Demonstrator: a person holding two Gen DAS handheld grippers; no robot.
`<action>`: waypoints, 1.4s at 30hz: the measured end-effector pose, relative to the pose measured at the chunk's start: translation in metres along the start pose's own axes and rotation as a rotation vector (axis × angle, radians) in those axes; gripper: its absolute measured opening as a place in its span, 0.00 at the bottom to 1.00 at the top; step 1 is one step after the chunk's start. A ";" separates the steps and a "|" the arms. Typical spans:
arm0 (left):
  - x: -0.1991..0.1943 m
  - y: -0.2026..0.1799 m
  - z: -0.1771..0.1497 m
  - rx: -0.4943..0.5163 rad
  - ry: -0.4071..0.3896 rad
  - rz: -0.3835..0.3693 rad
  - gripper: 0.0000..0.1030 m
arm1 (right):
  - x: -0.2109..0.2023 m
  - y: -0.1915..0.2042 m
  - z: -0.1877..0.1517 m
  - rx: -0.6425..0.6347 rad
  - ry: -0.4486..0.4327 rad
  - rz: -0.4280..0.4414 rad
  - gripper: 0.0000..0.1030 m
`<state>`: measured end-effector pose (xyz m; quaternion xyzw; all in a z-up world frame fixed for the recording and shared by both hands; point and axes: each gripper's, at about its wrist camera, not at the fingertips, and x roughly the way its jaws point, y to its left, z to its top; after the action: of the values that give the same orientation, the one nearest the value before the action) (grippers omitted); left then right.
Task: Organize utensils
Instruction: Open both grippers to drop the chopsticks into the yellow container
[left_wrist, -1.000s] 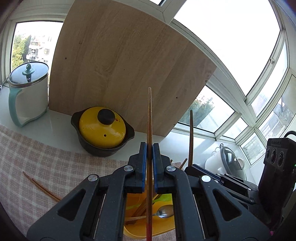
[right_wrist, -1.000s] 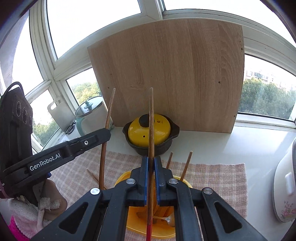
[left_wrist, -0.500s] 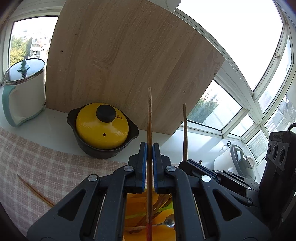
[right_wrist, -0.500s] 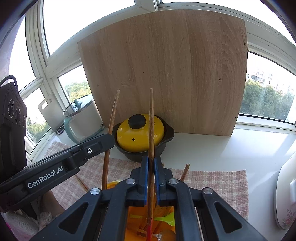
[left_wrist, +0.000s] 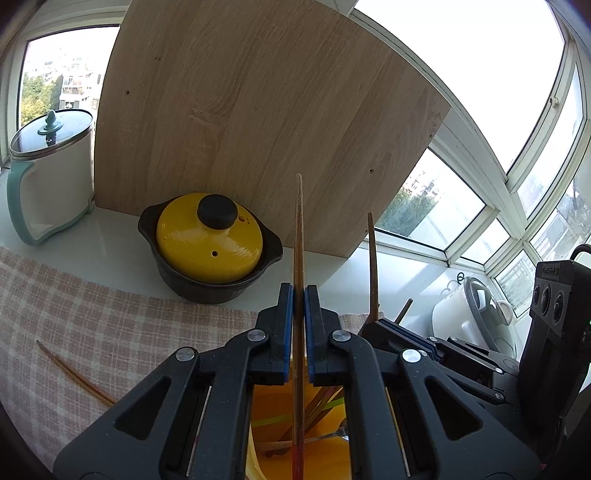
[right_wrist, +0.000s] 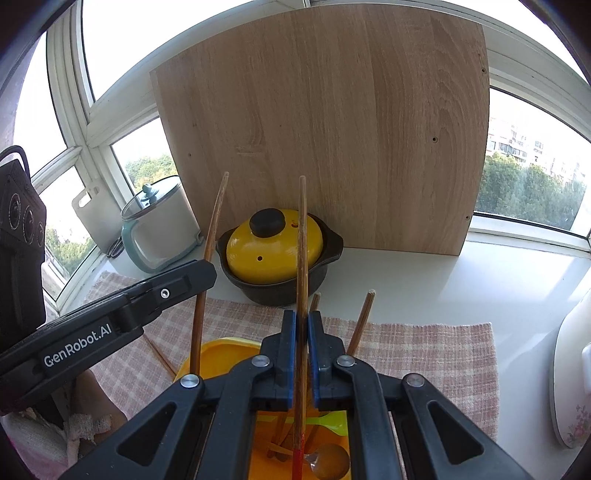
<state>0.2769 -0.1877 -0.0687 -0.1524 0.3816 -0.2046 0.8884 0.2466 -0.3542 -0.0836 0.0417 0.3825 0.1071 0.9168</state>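
Observation:
My left gripper (left_wrist: 298, 295) is shut on a wooden chopstick (left_wrist: 297, 229) that stands upright with its red end down over the yellow utensil holder (left_wrist: 280, 410). My right gripper (right_wrist: 302, 321) is shut on a second upright chopstick (right_wrist: 303, 236) over the same holder (right_wrist: 218, 358), which holds several chopsticks, a metal spoon (right_wrist: 328, 459) and a green utensil (right_wrist: 332, 421). The right gripper shows in the left wrist view (left_wrist: 384, 325), the left gripper in the right wrist view (right_wrist: 199, 275). A loose chopstick (left_wrist: 74, 373) lies on the checked cloth (left_wrist: 92, 325).
A yellow-lidded black pot (left_wrist: 208, 243) sits behind the holder. A wooden board (right_wrist: 332, 140) leans on the window. A white kettle with a glass lid (left_wrist: 48, 173) stands at the left. A white appliance (right_wrist: 570, 373) is at the right.
Both grippers have moved closer over the yellow holder and lower, still gripping their chopsticks. The pot and board loom nearer in both views.

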 end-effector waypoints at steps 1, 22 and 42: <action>-0.001 0.000 0.000 0.000 0.001 -0.001 0.04 | -0.001 0.000 -0.001 -0.002 0.001 0.001 0.04; -0.012 -0.006 -0.012 0.046 0.048 0.005 0.30 | -0.017 0.001 -0.016 -0.020 -0.005 -0.035 0.49; -0.072 0.011 -0.017 0.055 0.019 0.009 0.39 | -0.066 0.020 -0.033 -0.045 -0.063 -0.120 0.73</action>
<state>0.2215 -0.1454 -0.0402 -0.1242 0.3851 -0.2124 0.8895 0.1749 -0.3502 -0.0585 0.0014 0.3525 0.0591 0.9339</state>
